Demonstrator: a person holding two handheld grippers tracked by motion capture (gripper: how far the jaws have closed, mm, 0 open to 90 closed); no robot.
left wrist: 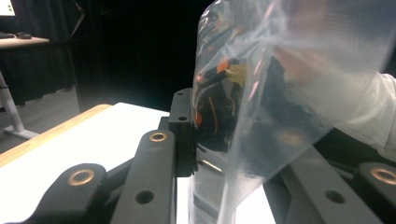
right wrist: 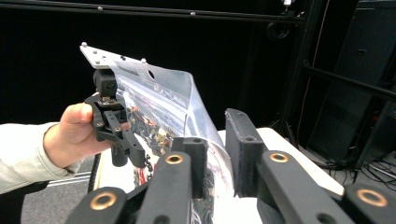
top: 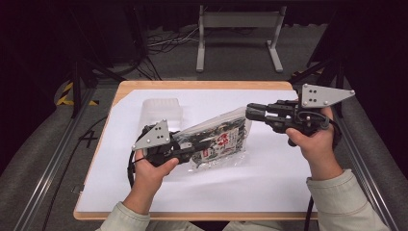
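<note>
High view: a clear plastic bag (top: 219,139) of dark packaged goods with red print was held above the white sheet (top: 269,178) covering the wooden tabletop (top: 192,85), stretched between both tools. The left hand-held gripper (top: 185,153) was clamped on the bag's lower left end; the right hand-held gripper (top: 250,111) met the upper right corner. A translucent lidded container (top: 161,111) lay on the sheet just behind the bag.

Left gripper view: the left hand-held gripper (left wrist: 219,149) had its jaws pressed together on the bag (left wrist: 280,84), the film rising upward from the pinch and blurring a pale sleeve (left wrist: 373,116) behind it.

Right gripper view: the right hand-held gripper (right wrist: 217,154) had its jaws slightly spread, the bag's (right wrist: 163,102) edge standing between them and lying against the left jaw; whether the right pad touched could not be told. Beyond, the left hand-held gripper (right wrist: 122,140), gripped by a hand (right wrist: 74,135), pinched the bag's far end.
</note>
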